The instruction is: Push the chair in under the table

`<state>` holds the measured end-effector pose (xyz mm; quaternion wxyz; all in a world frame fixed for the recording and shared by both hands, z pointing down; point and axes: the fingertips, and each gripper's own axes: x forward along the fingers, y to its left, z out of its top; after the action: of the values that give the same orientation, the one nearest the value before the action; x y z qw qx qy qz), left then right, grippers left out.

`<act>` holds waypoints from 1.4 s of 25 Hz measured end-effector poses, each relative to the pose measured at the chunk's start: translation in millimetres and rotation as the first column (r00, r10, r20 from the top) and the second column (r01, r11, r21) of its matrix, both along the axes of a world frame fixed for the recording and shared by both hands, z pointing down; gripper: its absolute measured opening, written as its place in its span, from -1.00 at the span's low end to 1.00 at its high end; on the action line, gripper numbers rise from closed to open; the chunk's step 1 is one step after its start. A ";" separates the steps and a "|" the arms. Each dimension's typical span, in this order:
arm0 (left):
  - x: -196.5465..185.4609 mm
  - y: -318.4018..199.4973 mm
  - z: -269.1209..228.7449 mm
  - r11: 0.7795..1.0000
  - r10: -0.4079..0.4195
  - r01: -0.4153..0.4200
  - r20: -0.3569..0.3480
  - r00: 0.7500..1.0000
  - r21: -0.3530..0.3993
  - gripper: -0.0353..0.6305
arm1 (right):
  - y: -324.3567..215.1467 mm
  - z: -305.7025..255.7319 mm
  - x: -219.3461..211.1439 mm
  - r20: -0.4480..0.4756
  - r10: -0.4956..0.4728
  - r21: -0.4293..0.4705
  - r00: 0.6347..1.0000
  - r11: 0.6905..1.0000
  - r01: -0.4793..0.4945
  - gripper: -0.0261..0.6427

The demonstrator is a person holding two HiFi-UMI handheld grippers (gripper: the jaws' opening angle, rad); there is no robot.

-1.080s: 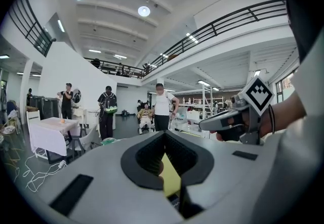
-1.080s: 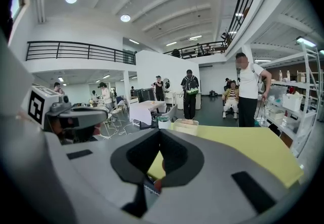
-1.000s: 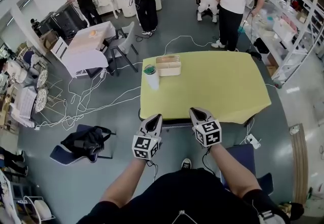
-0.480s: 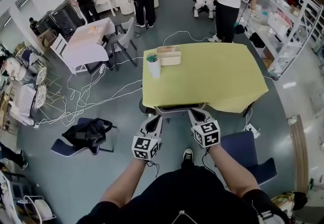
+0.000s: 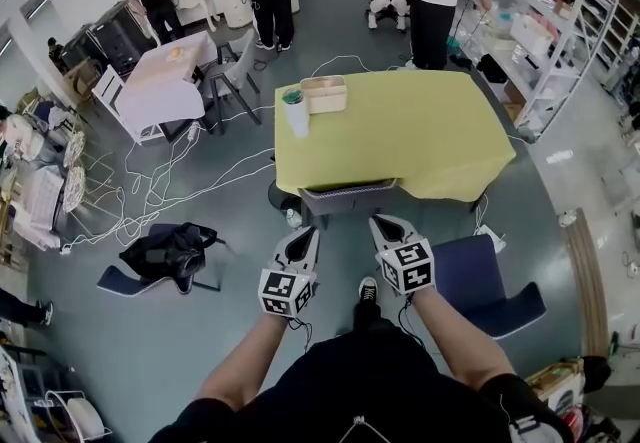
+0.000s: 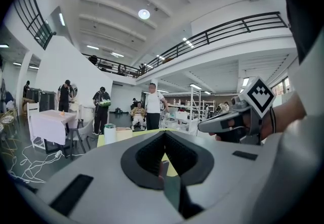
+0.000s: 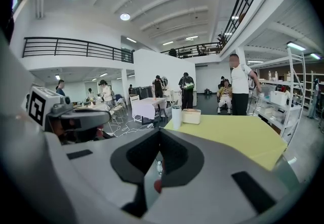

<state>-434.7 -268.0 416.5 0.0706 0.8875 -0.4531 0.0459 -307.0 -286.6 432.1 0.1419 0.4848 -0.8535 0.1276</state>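
Chair [image 5: 345, 199] at table [image 5: 420, 121] edge, head view only; left gripper [image 5: 307, 234], right gripper [image 5: 382, 225] closed, empty.

Tabletop [image 5: 420, 131], draped in a yellow cloth that overhangs every edge. Near its far-left corner stand a white tumbler with a green lid [image 5: 294, 112] and, just beside it, a beige lidded box [image 5: 326, 94]. Grey floor [image 5: 230, 331] beneath: a grey chair [image 5: 345, 199] stands at the tabletop's near edge, loose white cables [image 5: 170, 181] lie to the left, and a white power strip [image 5: 492, 238] lies near the right corner.
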 end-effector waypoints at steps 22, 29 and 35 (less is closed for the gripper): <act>9.4 95.4 0.7 0.999 -0.040 0.040 -0.003 0.999 -0.027 -0.86 | 98.6 -2.9 16.2 -0.001 -0.032 -0.019 0.999 0.999 0.032 -0.88; 41.4 118.9 -1.9 0.997 -0.076 0.076 0.009 0.997 -0.025 -0.86 | 116.3 -1.7 48.0 0.025 -0.057 -0.022 0.998 0.998 0.058 -0.88; 65.1 146.3 7.8 0.991 -0.117 0.117 0.001 0.993 -0.064 -0.86 | 143.0 8.5 69.4 0.056 -0.089 -0.055 0.994 0.994 0.092 -0.88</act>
<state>-369.6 -121.6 424.3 0.1022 0.8567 -0.5026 0.0552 -237.6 -143.6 440.6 0.1384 0.4379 -0.8741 0.1583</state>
